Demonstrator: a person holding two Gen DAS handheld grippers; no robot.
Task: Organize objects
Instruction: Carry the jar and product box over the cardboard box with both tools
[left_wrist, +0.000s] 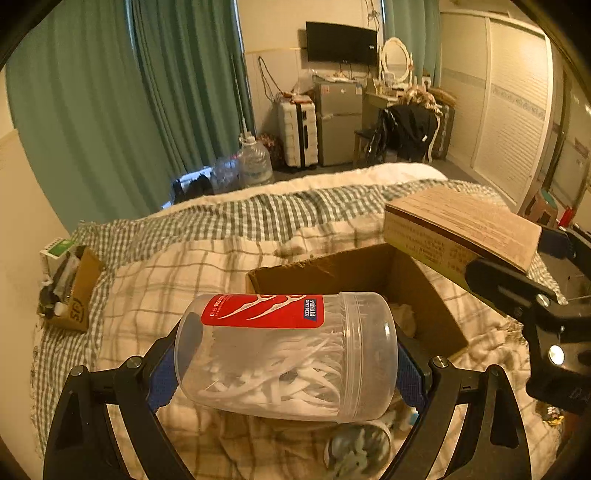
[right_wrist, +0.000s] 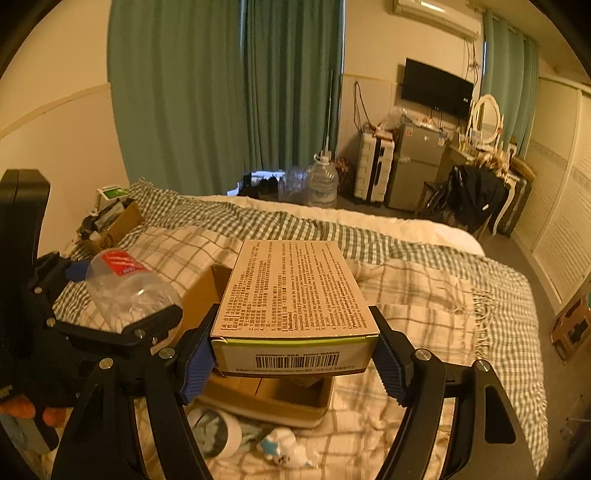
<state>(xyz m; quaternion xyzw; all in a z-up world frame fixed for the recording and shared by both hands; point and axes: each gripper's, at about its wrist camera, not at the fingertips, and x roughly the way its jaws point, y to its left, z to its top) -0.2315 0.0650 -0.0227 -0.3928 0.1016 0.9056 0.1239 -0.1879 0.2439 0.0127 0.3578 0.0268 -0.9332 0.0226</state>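
Far left of the left wrist view: small cardboard box (left_wrist: 75, 291) crammed with clutter, at the edge of the bed (left_wrist: 207, 254) under its checked blanket. Lower centre: left gripper (left_wrist: 286, 363), blue-padded fingers (left_wrist: 162, 380) closed on both ends of a clear floss-pick jar (left_wrist: 288, 358) with a red label, held on its side above the blanket. Just behind the jar, centre right: open cardboard box (left_wrist: 424, 295) resting on the bed. Upper right: printed carton (left_wrist: 458, 229) clamped in the right gripper (left_wrist: 517, 266), raised over that open box.

Right wrist view, left side: same jar, tilted, in the left gripper. Centre: carton (right_wrist: 295, 295) gripped by its sides between the right gripper's fingers (right_wrist: 195, 365), barcode end facing the camera, directly above the open box (right_wrist: 266, 398). Bottom centre, on the blanket: round white tub (right_wrist: 216, 432) and small white-and-blue figurine (right_wrist: 286, 448).
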